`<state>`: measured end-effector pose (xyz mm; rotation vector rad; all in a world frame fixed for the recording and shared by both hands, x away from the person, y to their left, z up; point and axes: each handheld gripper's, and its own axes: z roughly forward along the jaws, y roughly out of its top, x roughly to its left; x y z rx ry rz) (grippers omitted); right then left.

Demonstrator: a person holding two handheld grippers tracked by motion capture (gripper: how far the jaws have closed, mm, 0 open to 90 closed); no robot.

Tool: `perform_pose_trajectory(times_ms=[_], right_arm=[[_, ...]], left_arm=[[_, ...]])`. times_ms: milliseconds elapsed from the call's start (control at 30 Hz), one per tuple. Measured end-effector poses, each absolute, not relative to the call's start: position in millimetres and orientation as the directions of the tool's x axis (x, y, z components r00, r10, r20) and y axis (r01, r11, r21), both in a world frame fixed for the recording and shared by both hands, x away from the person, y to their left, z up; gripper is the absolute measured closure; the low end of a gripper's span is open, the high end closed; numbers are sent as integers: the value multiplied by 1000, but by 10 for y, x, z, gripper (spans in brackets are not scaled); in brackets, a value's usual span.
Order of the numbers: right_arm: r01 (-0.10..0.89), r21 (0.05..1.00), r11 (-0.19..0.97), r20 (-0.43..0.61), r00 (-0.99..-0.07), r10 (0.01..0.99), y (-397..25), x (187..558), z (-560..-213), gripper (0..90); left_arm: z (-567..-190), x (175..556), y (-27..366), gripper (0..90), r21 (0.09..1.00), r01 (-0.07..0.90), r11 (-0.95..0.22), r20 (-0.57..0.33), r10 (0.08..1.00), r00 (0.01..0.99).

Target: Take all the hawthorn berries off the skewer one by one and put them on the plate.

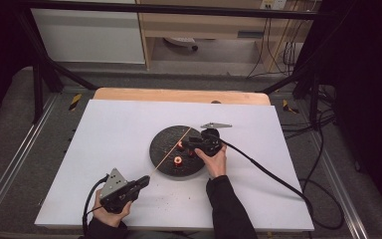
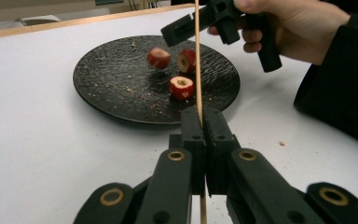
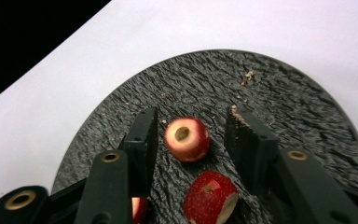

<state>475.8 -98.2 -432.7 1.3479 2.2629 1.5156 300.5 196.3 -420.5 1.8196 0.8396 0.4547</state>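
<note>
Leftmost, the left gripper point(image 1: 142, 182) sits near the front edge of the white table point(image 1: 104, 134), held in the person's left hand point(image 1: 110, 211). Its jaws are fully closed on a thin wooden skewer point(image 2: 197, 56), which runs between them and extends forward and to the right, over the black plate point(image 1: 163, 141). The plate rests at the centre of the table and carries three small red fruit pieces point(image 2: 182, 87), each cored through the middle, grouped on its right half. Crumbs are scattered on the plate surface and on the table in front of it. Further right, the right gripper point(image 1: 185, 144) is held in the person's right hand point(image 1: 215, 160) above the plate. Its jaws stand wide apart and grip nothing; in the right gripper view one cored fruit piece point(image 3: 187, 138) lies between the two jaw tips without contact, with a second piece point(image 3: 209, 196) just below it.
</note>
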Motion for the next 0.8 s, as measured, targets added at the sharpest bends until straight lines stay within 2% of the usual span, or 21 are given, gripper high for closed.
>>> perform_pose_trajectory(times_ms=[200,533,800], right_arm=[[580,803,135,327,-619,714,-1107,4632,-4192,437],[535,823,192,262,-656,708,-1441,4327,-4129,136],[521,816,251,204,-665,719,-1709,4073,-4260,25]], left_arm=[[-4206,3014,1964,881,915,338,-220,-77,728,682],[-4209,3053,1948,881,906,355,-229,-80,732,677],[-4194,3132,1907,881,895,376,-240,-83,740,668]])
